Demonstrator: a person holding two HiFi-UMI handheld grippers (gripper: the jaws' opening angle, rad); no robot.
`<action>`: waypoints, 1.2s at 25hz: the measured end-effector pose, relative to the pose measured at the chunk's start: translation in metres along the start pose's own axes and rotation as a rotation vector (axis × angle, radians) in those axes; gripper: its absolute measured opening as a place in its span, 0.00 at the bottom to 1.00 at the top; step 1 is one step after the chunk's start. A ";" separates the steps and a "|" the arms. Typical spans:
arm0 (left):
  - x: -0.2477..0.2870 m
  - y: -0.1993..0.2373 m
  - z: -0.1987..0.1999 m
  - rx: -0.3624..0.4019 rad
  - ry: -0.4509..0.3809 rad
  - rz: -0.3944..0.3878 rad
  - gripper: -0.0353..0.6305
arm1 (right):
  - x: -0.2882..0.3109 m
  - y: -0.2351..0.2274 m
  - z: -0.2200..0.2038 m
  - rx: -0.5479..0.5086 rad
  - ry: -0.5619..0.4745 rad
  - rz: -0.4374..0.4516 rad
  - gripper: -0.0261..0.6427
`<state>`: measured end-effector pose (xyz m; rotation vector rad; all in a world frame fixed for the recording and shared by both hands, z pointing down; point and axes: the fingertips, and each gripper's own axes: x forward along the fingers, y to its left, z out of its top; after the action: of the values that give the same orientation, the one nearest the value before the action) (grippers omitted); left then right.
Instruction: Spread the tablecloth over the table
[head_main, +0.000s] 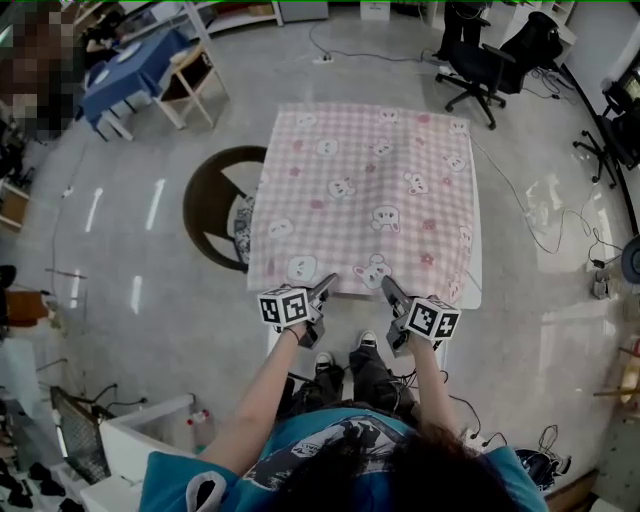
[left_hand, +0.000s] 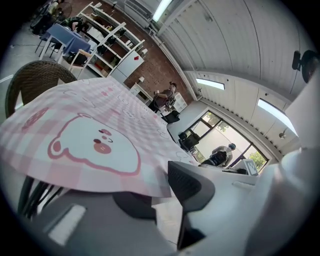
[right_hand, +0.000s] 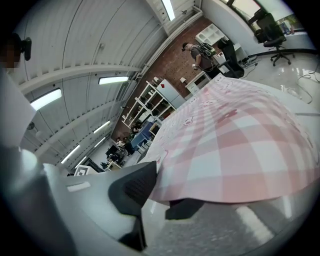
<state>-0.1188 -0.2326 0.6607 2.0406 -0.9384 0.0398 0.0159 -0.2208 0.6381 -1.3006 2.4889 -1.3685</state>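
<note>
A pink checked tablecloth (head_main: 370, 190) printed with bear faces lies spread over a white table (head_main: 476, 252). Both grippers are at its near hem, side by side. My left gripper (head_main: 325, 285) has its jaws a little apart. In the left gripper view the tablecloth's (left_hand: 100, 125) hem lies loosely over one pad, with a gap showing at the left gripper (left_hand: 162, 196). My right gripper (head_main: 388, 287) holds the hem. In the right gripper view the tablecloth (right_hand: 240, 140) runs in between the tips of the right gripper (right_hand: 161, 196).
A round dark wicker chair (head_main: 215, 205) stands against the table's left side. Black office chairs (head_main: 480, 65) are at the far right, with a blue-covered table (head_main: 135, 70) and a wooden chair (head_main: 190, 85) at the far left. Cables (head_main: 560, 230) trail over the floor to the right.
</note>
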 end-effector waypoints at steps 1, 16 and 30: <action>0.000 0.003 -0.008 0.004 0.017 0.015 0.19 | -0.001 -0.004 -0.008 0.001 0.011 -0.019 0.11; 0.014 0.031 -0.066 0.043 0.131 0.125 0.18 | 0.006 -0.060 -0.065 0.158 0.067 -0.193 0.09; 0.004 0.031 -0.081 0.074 0.156 0.188 0.31 | -0.002 -0.063 -0.081 0.114 0.100 -0.264 0.33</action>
<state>-0.1114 -0.1875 0.7341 1.9783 -1.0400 0.3352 0.0278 -0.1799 0.7313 -1.6187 2.3229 -1.6394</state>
